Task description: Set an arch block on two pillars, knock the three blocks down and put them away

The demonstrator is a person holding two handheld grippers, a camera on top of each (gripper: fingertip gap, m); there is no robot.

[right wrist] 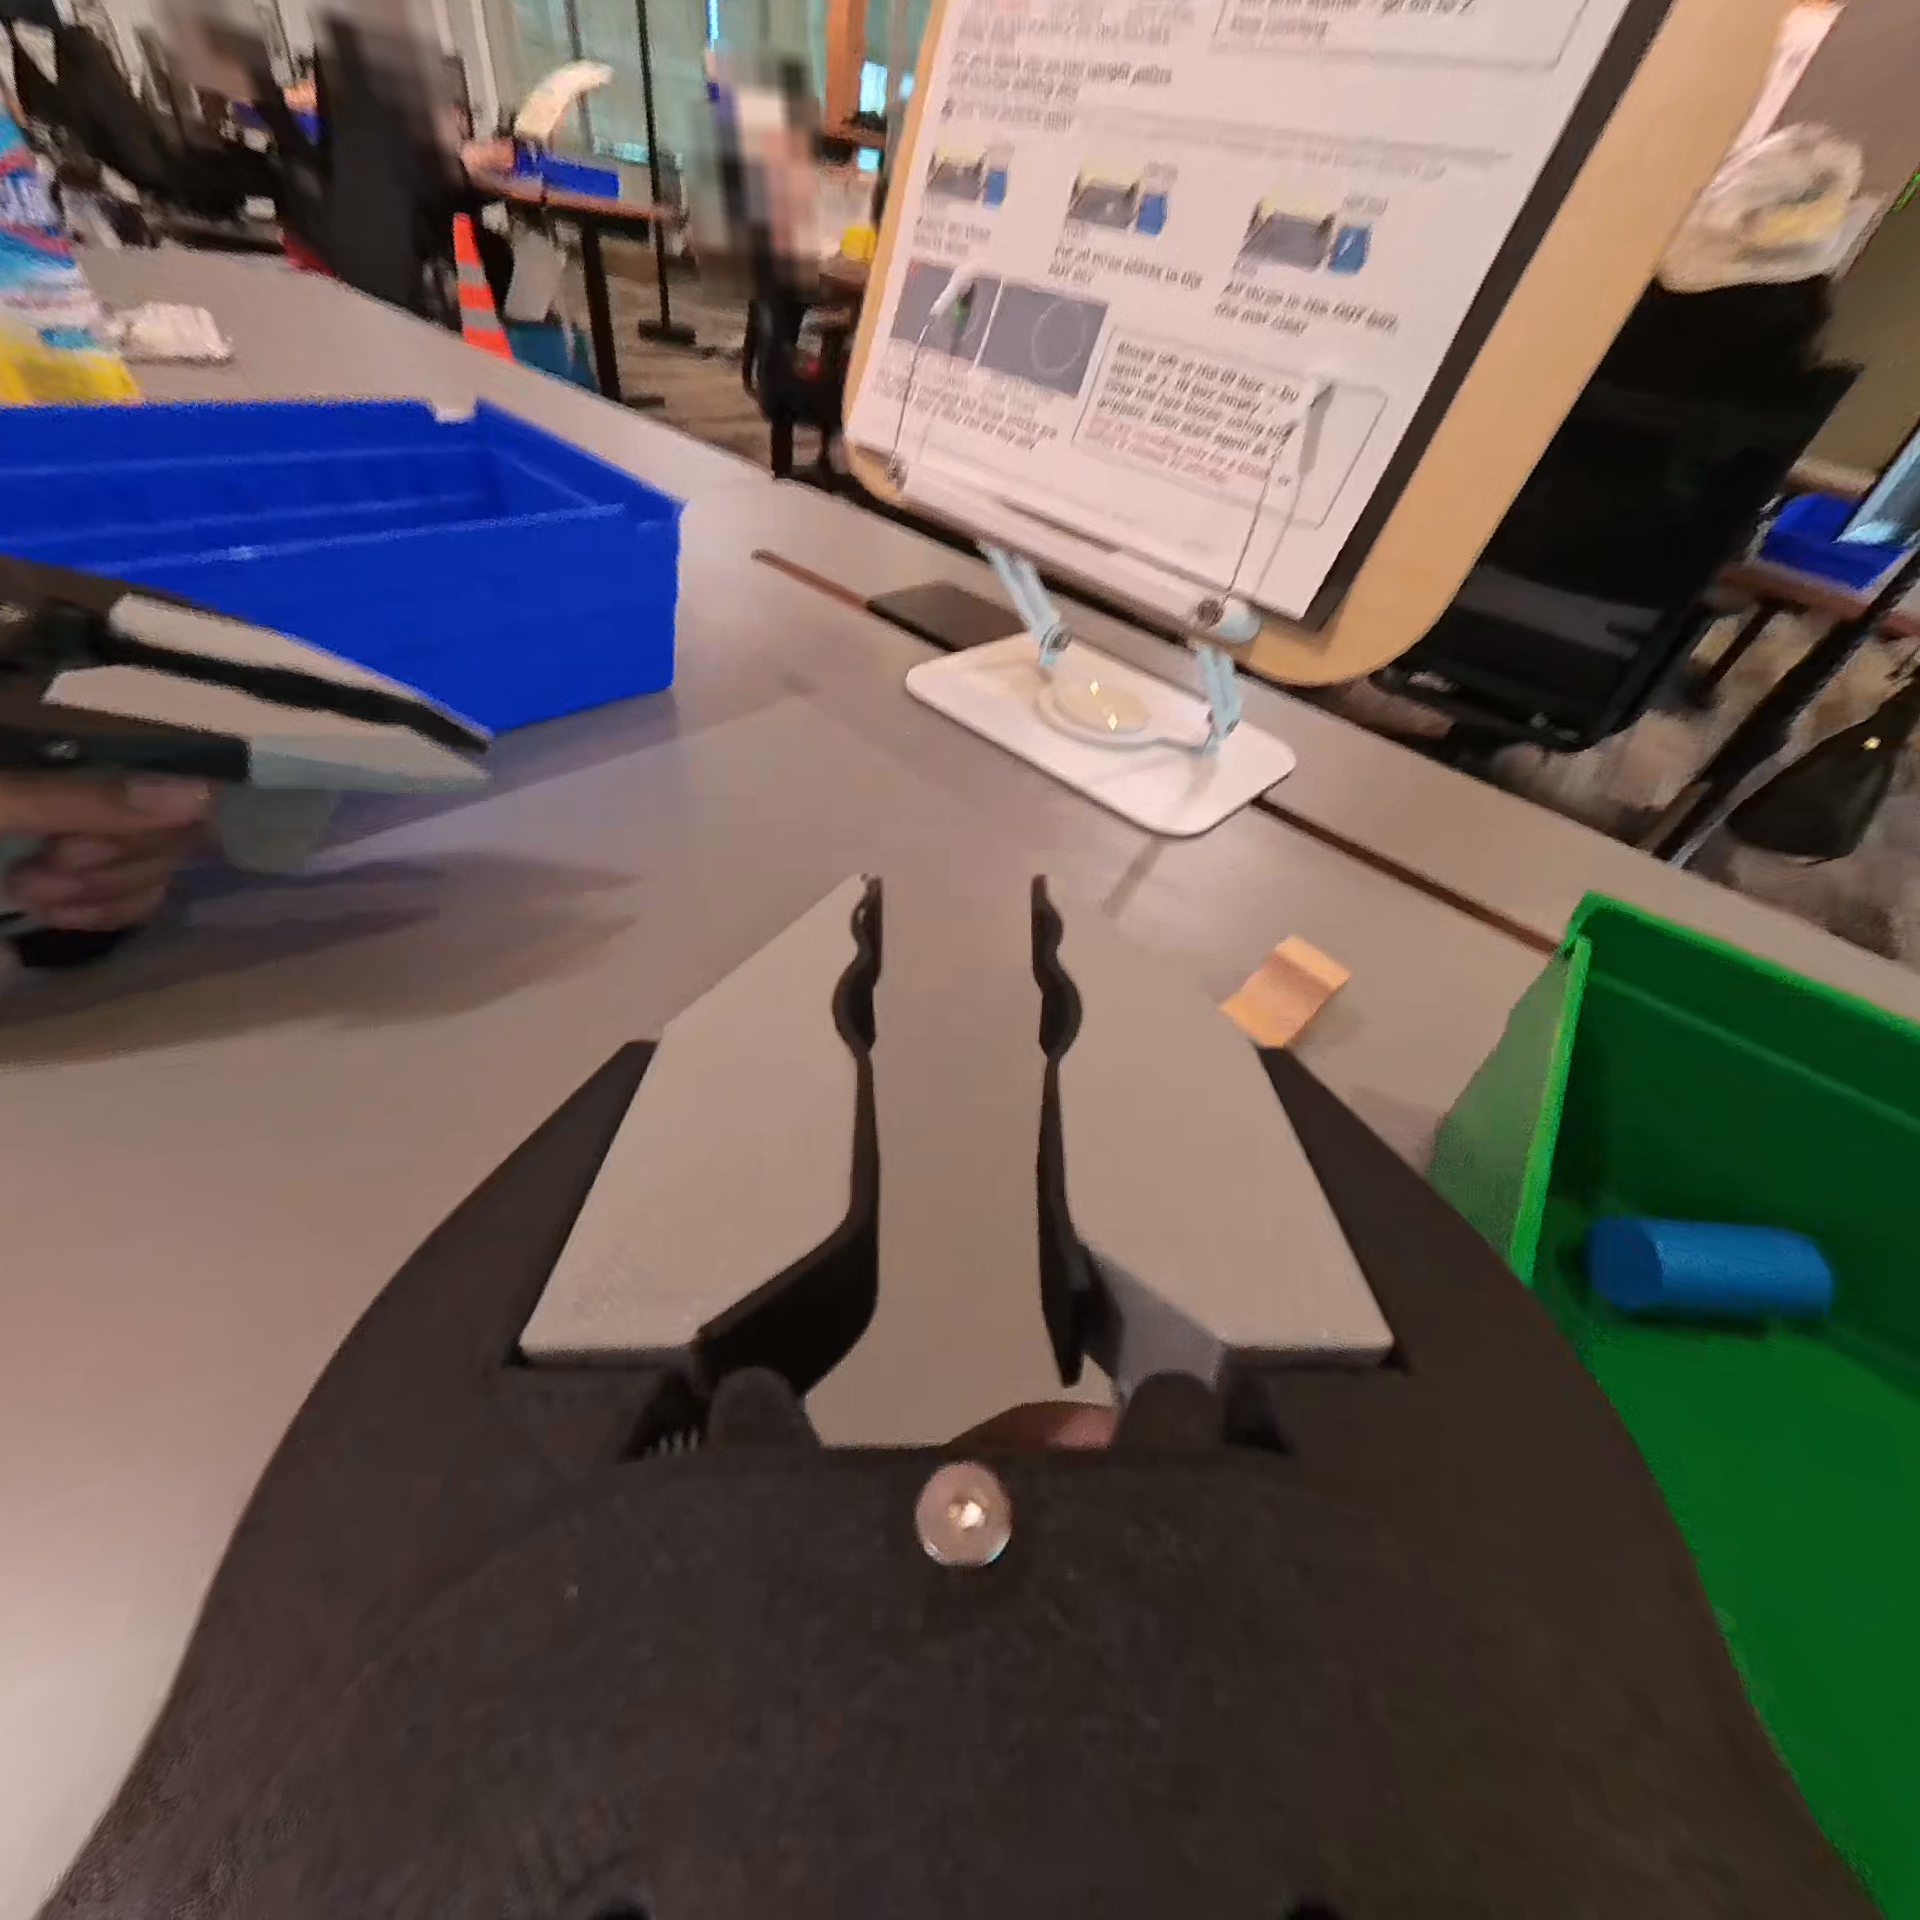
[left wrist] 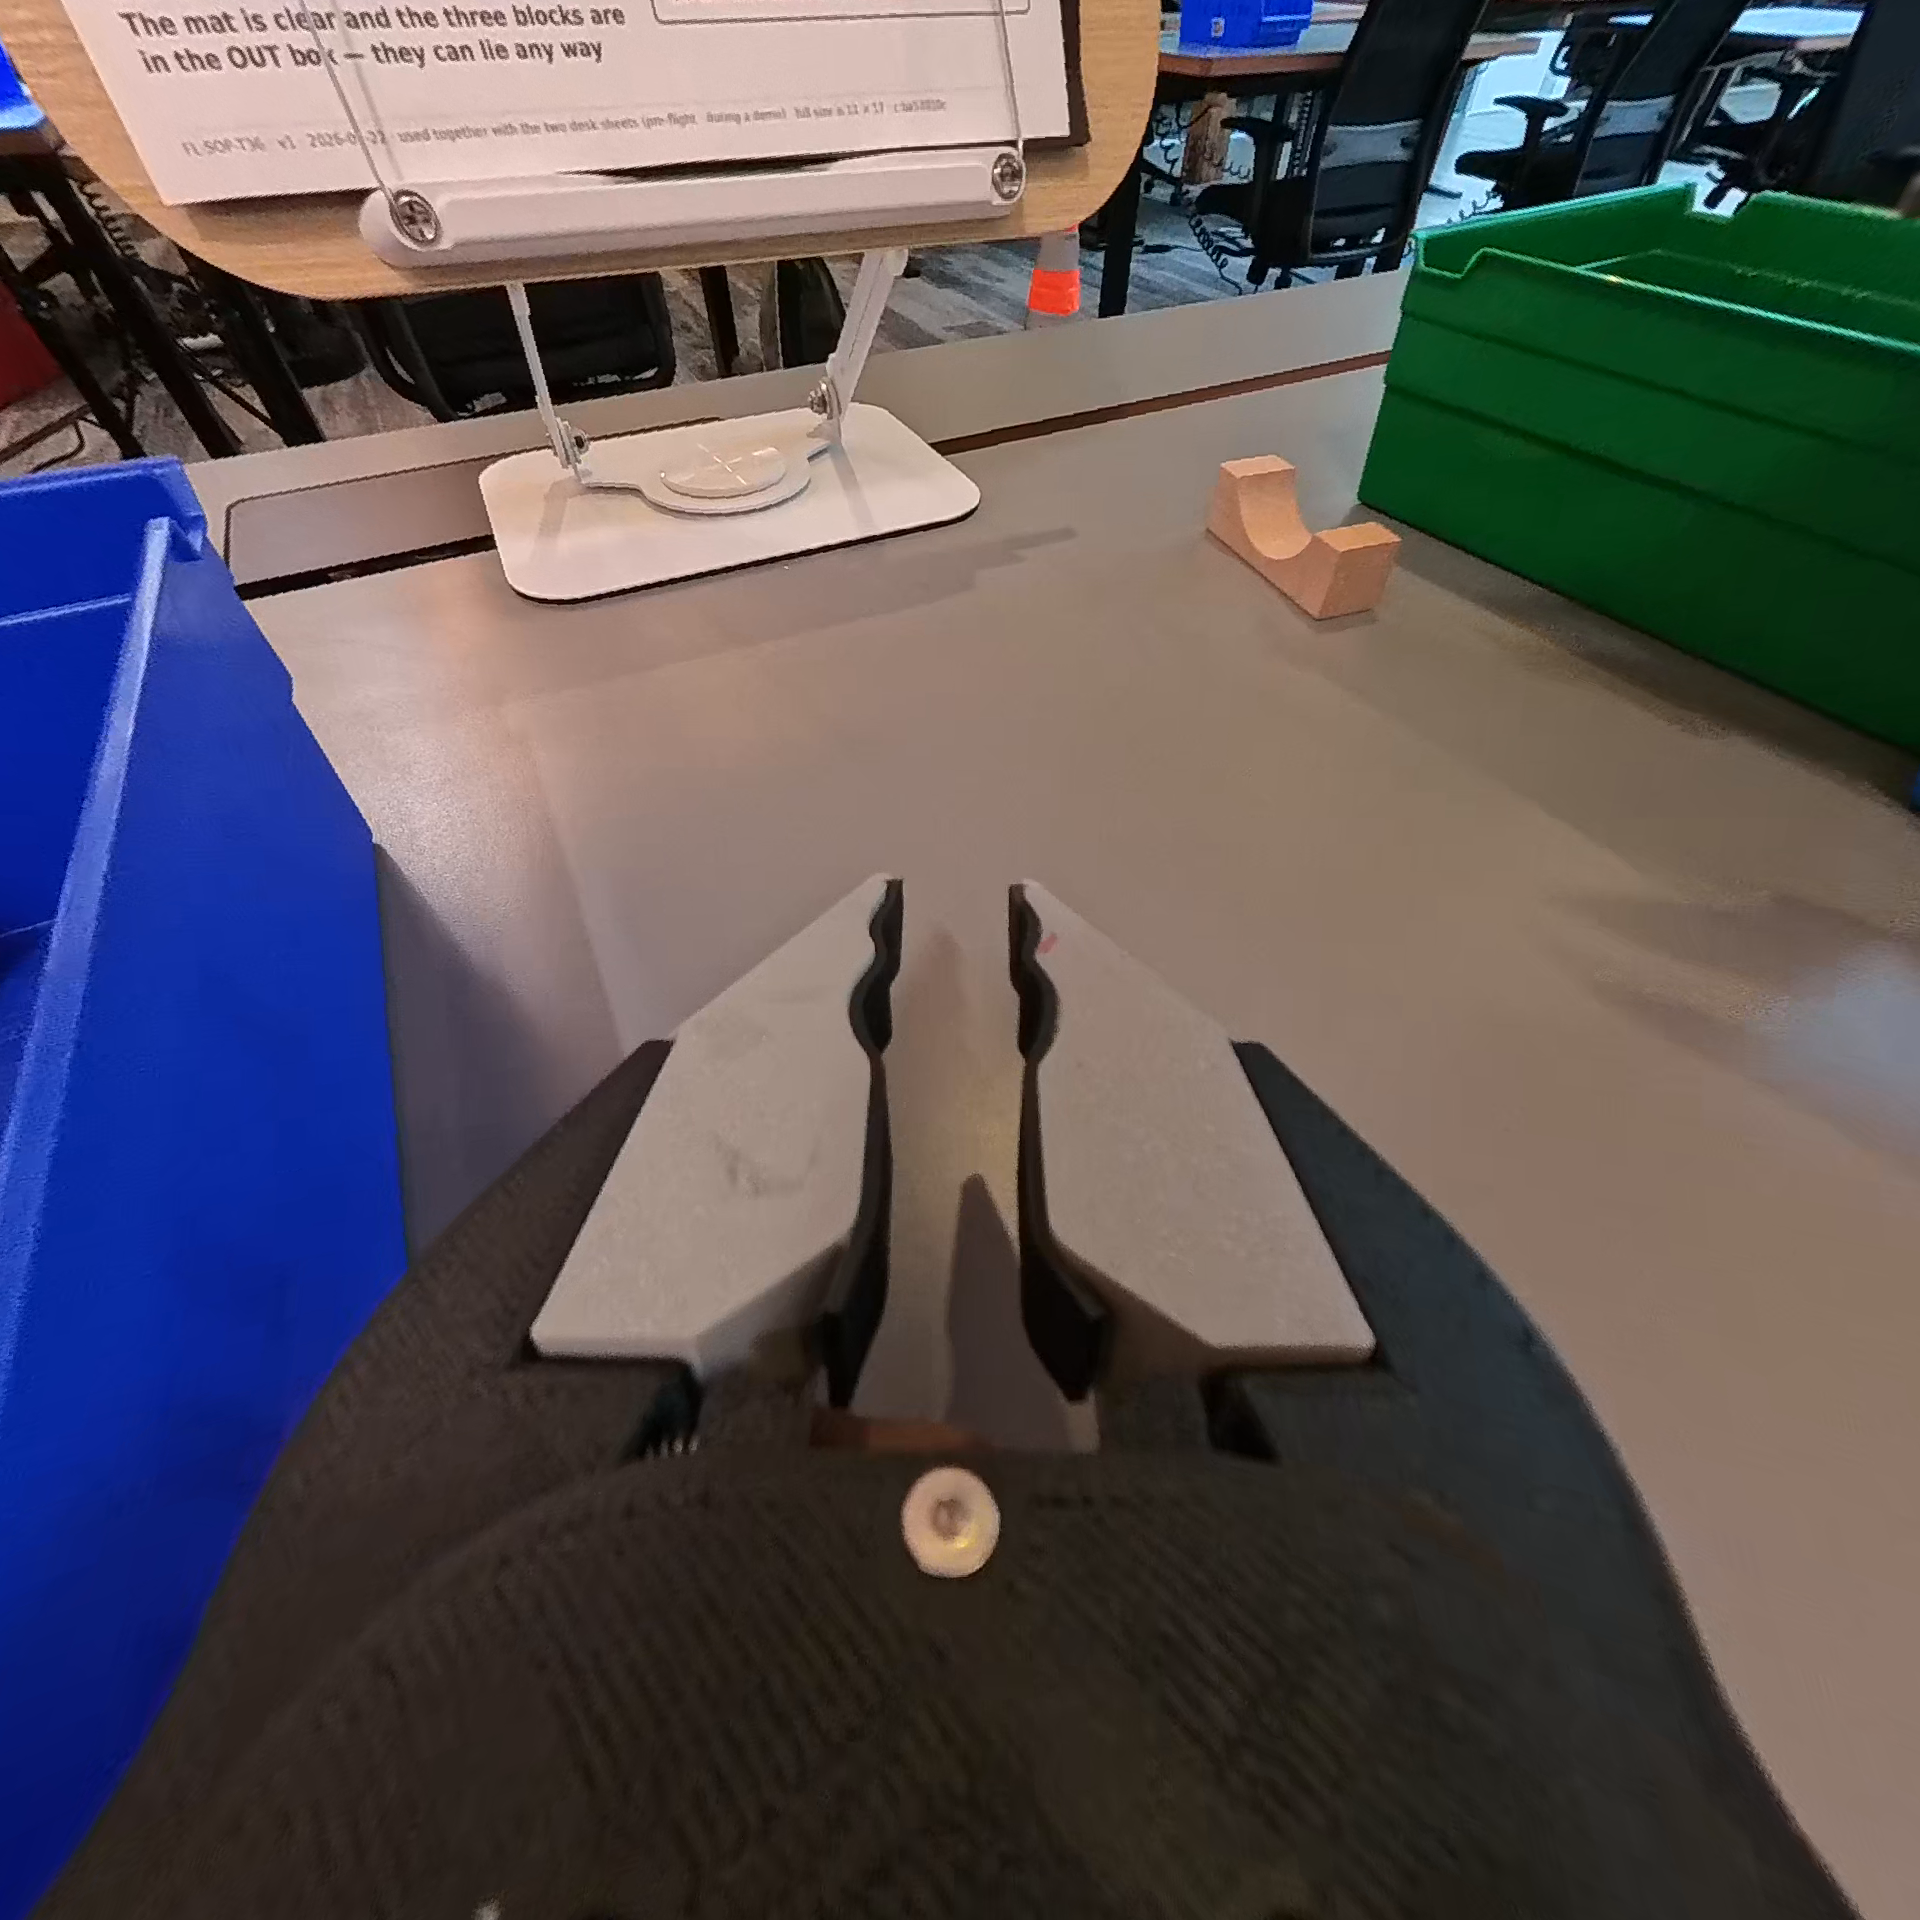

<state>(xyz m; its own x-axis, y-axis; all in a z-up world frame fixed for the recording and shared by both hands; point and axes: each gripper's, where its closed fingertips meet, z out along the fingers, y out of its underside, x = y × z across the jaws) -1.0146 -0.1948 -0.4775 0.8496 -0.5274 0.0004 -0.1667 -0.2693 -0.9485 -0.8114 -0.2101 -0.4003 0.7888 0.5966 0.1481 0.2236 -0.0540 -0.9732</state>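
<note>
A plain wooden arch block (left wrist: 1304,535) lies on its back on the grey table, curve up, just left of the green bin (left wrist: 1662,436). It also shows in the right wrist view (right wrist: 1286,989), right of my right fingers. A blue cylinder block (right wrist: 1709,1270) lies on its side inside the green bin (right wrist: 1714,1507). My left gripper (left wrist: 956,894) is open with nothing between its pads, above the bare table beside the blue bin (left wrist: 156,935). My right gripper (right wrist: 956,891) is open with nothing between its pads. The left gripper also shows in the right wrist view (right wrist: 457,753).
A document stand with a white base (left wrist: 727,499) and a printed sheet stands at the table's far edge; it also shows in the right wrist view (right wrist: 1101,717). The blue bin (right wrist: 395,561) stands at the left. A hand (right wrist: 94,852) holds the left gripper. The left gripper's tips are roughly 20 cm from the right gripper's.
</note>
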